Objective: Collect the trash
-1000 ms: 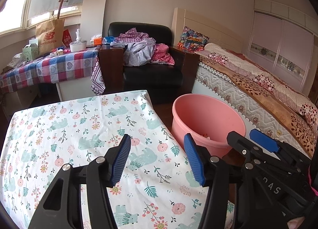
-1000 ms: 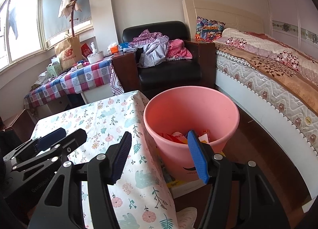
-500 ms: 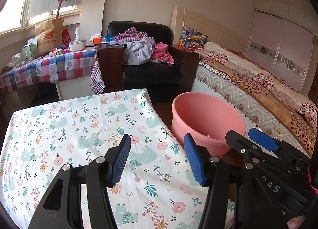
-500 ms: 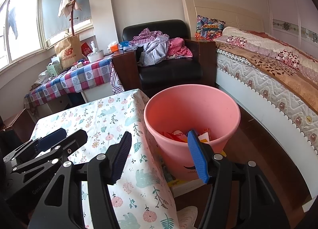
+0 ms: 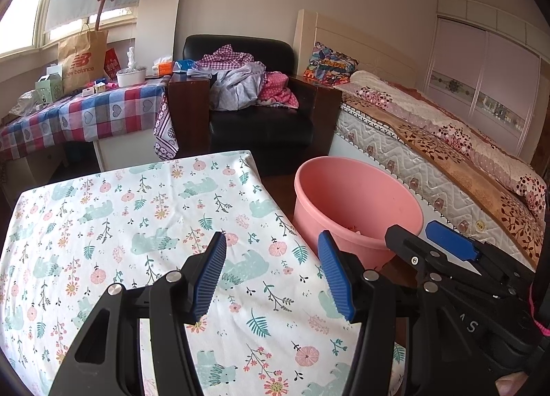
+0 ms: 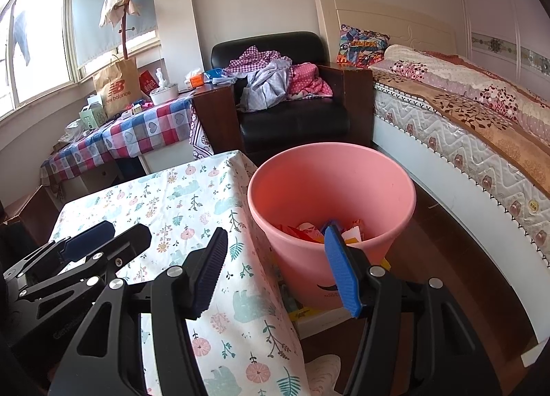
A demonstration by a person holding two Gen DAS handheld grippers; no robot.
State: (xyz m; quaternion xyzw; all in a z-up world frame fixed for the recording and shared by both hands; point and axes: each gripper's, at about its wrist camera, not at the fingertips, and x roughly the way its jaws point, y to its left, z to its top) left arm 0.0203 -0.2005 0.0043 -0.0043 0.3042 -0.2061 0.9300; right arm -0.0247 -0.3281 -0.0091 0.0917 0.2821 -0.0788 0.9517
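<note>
While tongs (image 6: 275, 270) gape, bucket (image 6: 395, 190) beside table edge (image 6: 245, 169)

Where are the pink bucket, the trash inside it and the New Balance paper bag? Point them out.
pink bucket (image 6: 395, 196): right wrist view, inner wall.
trash (image 6: 309, 229): right wrist view, wrappers at the bottom.
New Balance paper bag (image 5: 81, 63): left wrist view, printed front.

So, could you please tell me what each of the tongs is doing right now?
Left tongs: open, holding nothing.
Right tongs: open, holding nothing.
</note>
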